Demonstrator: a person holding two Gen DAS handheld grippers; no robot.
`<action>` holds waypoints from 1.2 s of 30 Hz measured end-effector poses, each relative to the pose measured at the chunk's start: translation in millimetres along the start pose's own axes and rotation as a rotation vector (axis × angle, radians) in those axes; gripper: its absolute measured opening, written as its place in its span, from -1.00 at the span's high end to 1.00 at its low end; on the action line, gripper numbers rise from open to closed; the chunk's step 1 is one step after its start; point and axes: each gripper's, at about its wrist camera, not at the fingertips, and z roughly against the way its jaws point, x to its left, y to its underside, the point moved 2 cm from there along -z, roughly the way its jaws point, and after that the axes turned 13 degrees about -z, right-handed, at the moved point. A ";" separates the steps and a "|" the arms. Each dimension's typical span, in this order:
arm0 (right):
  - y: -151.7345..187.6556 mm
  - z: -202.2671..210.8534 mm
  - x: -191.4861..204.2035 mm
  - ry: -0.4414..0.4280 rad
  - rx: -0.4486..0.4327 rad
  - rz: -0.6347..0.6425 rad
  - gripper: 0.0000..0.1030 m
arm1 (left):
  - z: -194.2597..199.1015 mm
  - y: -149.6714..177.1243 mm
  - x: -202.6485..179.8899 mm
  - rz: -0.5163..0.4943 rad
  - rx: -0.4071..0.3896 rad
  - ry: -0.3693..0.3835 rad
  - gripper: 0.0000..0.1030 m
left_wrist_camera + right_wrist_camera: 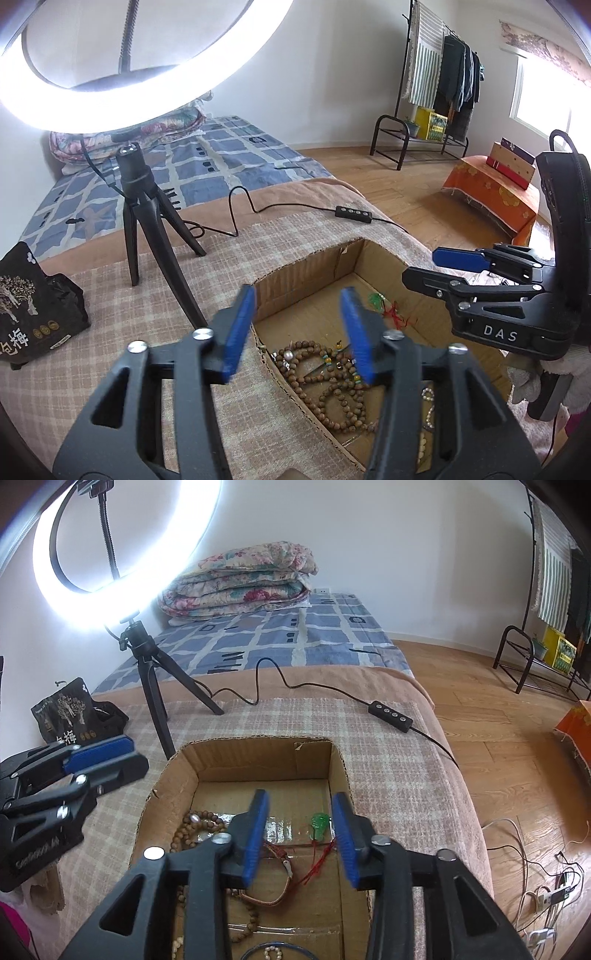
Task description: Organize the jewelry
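Both grippers' jaws half-open, empty, above cardboard box [168,775]; "DAS" on right gripper [419,266]

1. The cardboard box [258,755] stands on the desk [388,738], in front of me.
2. In the box lie the wooden beads [332,384] at its left and the pendant [319,825] at its right.
3. My left claw [299,332] hangs over the box's left wall, my right claw [299,834] over its inside.
4. Behind the box stands the tripod [155,686]; the bed [295,635] lies behind the desk.
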 end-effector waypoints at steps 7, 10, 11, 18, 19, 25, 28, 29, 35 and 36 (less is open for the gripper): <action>-4.1 6.8 -3.6 0.032 -0.033 -0.016 -0.50 | 3.6 0.0 0.2 -0.009 0.008 -0.020 -0.27; -5.0 10.7 -3.5 0.051 -0.053 -0.018 -0.69 | 8.5 0.4 0.5 -0.009 -0.004 -0.037 -0.37; -5.1 12.1 -3.5 0.056 -0.056 -0.020 -0.69 | 9.7 0.5 0.5 -0.010 -0.003 -0.040 -0.37; -3.2 24.2 1.4 0.074 -0.065 -0.015 -0.84 | 25.2 1.5 0.3 -0.010 -0.010 -0.057 -0.55; -2.4 27.6 2.7 0.076 -0.072 -0.012 -0.89 | 28.6 2.0 0.1 -0.011 -0.010 -0.058 -0.55; -1.3 50.6 12.4 0.078 -0.095 -0.001 -0.90 | 53.7 5.2 0.9 -0.012 -0.018 -0.075 -0.55; 0.3 64.6 16.7 0.083 -0.108 -0.001 -0.90 | 69.8 6.1 2.8 -0.006 -0.027 -0.084 -0.55; 1.0 70.2 18.4 0.083 -0.111 -0.003 -0.90 | 77.0 6.7 3.0 -0.006 -0.031 -0.088 -0.55; 10.5 106.3 32.5 0.091 -0.132 0.009 -0.92 | 122.9 9.2 2.9 -0.011 -0.067 -0.112 -0.55; 12.0 113.8 35.4 0.096 -0.140 0.011 -0.99 | 132.6 10.1 1.8 -0.016 -0.074 -0.116 -0.55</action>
